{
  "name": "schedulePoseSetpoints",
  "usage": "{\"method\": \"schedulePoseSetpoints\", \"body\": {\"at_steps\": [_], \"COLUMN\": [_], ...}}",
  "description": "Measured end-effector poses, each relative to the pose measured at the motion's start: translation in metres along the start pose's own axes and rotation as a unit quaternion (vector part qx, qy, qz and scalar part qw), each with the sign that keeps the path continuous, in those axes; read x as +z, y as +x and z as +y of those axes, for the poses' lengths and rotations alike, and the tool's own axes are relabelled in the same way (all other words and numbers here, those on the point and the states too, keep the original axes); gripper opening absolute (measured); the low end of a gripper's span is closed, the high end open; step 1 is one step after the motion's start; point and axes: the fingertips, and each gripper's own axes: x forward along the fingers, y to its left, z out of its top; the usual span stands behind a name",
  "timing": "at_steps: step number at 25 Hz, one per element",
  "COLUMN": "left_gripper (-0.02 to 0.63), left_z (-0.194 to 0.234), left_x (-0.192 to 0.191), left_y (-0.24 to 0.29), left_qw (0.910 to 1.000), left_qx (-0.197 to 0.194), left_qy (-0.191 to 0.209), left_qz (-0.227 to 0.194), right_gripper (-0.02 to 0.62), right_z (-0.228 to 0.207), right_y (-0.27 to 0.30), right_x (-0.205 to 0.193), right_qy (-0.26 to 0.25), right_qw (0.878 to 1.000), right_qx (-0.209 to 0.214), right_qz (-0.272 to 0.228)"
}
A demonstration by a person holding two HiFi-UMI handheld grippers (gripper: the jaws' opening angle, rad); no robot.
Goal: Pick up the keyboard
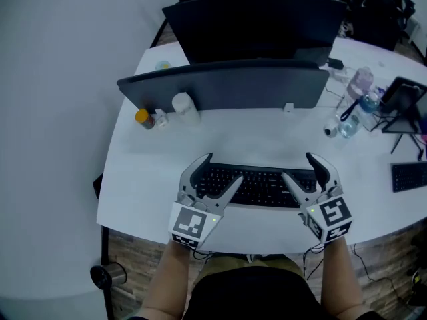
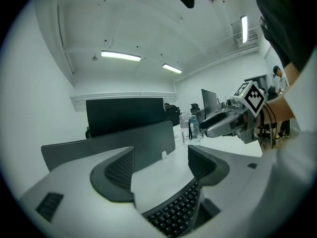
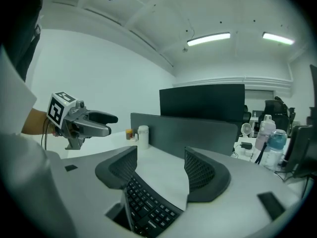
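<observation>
The jaws of the left gripper stood wide apart, nothing pressed between their pads. In the left gripper view the left end of the black keyboard showed low in the gap between them, with bare white tabletop beyond it. The jaws of the right gripper were likewise spread and gripping nothing. In its own view the keyboard's right end lay below the gap, nearer the left-hand jaw.

Seen from the head view, the keyboard lay flat on the tabletop near the front edge, just in front of the person, with one gripper over each end. Whether any jaw touched the keys could not be told.

Behind the keyboard, across a bare stretch of tabletop, a low grey divider panel stood upright, and a dark monitor rose beyond it. At the panel's left foot stood a white cylindrical container, with a small orange-capped bottle beside it. To the right of the panel stood a blue-capped bottle and a pinkish one. A second keyboard lay at the right edge.
</observation>
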Motion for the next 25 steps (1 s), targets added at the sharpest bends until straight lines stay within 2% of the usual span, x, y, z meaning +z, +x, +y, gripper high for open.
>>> {"method": "schedulePoseSetpoints", "body": {"at_steps": [6, 14, 17, 21, 25], "left_gripper": [0.339, 0.339, 0.339, 0.339, 0.339], "left_z": [0.015, 0.036, 0.039, 0.046, 0.051], "left_x": [-0.034, -0.094, -0.107, -0.126, -0.147], "left_y": [0.002, -0.002, 0.000, 0.001, 0.003], "left_qw": [0.9992, 0.9933, 0.9908, 0.9866, 0.9826], "left_qx": [0.017, 0.025, 0.019, 0.014, 0.004], "left_qy": [-0.016, -0.035, -0.044, -0.076, -0.080], "left_qz": [0.033, 0.108, 0.126, 0.144, 0.168], "right_gripper": [0.278, 0.278, 0.278, 0.278, 0.278], "right_z": [-0.020, -0.045, -0.052, -0.057, -0.066], "right_y": [0.002, -0.003, -0.009, -0.012, -0.010], "right_x": [-0.036, -0.087, -0.105, -0.126, -0.145], "right_qy": [0.009, 0.038, 0.049, 0.070, 0.087], "right_qw": [0.999, 0.995, 0.993, 0.989, 0.984], "right_qx": [-0.018, -0.040, -0.049, -0.057, -0.063], "right_qz": [0.039, 0.088, 0.100, 0.120, 0.141]}}
